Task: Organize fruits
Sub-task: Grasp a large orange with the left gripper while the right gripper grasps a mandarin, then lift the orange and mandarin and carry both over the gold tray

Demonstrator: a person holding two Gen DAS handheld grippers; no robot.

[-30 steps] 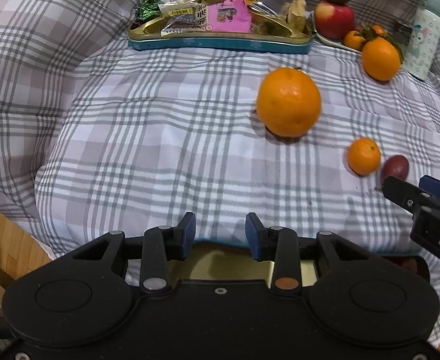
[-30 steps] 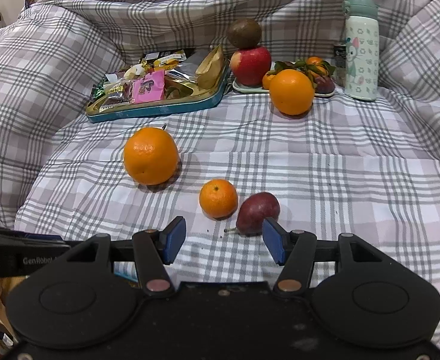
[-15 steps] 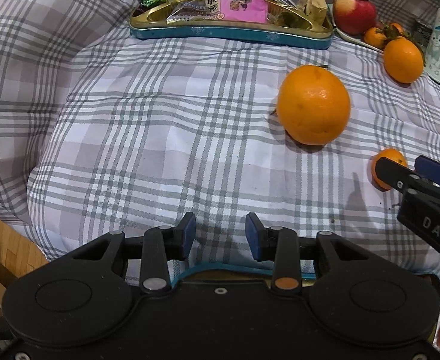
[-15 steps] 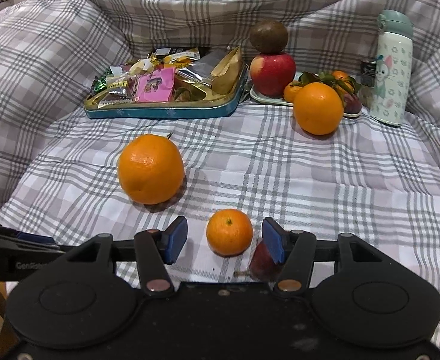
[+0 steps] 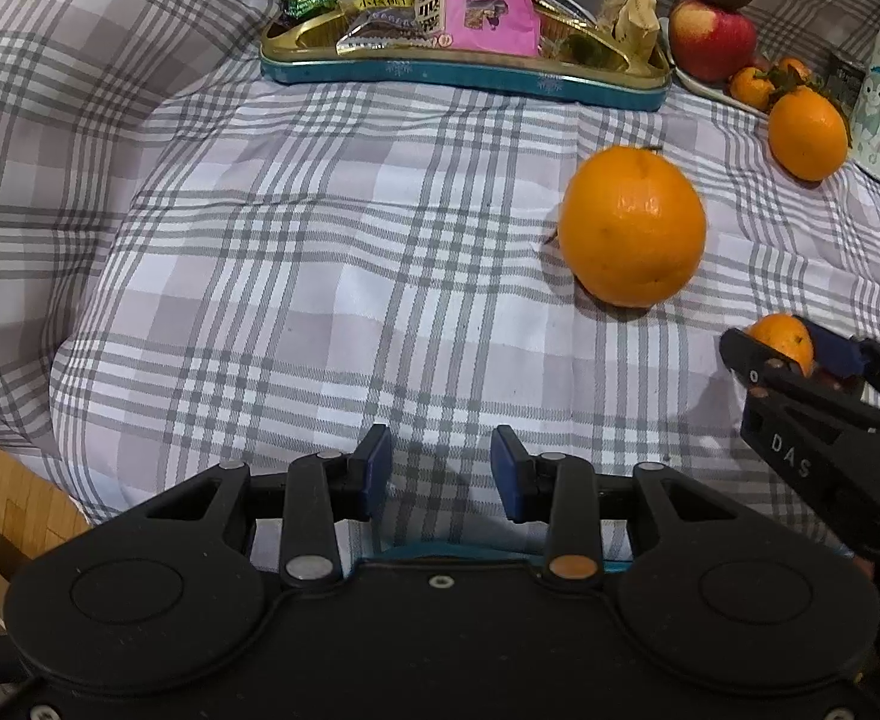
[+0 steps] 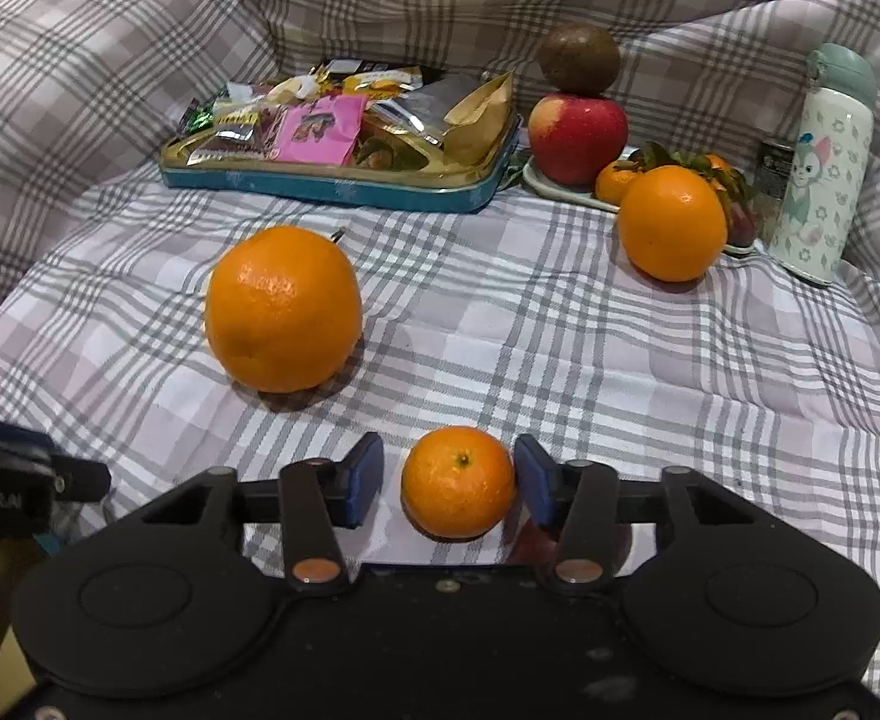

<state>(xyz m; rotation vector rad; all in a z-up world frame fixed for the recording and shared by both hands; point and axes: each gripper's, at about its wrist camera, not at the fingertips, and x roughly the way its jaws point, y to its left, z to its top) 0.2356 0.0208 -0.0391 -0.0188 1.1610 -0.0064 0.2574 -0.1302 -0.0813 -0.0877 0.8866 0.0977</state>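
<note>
A small mandarin lies on the plaid cloth between the open fingers of my right gripper; neither pad touches it. It also shows in the left wrist view, where the right gripper straddles it. A dark red fruit lies mostly hidden under the right finger. A large orange sits to the left, also in the left wrist view. My left gripper is open and empty above bare cloth. A white plate at the back holds an apple, a kiwi and mandarins; a second orange rests against it.
A teal tin tray full of snack packets stands at the back. A patterned bottle and a dark can stand at the back right. The plaid cloth rises in folds on all sides. A wooden edge shows lower left.
My right gripper has moved forward and down until the small mandarin sits between its fingers; the dark red fruit has slipped under it. My left gripper has moved forward over the cloth.
</note>
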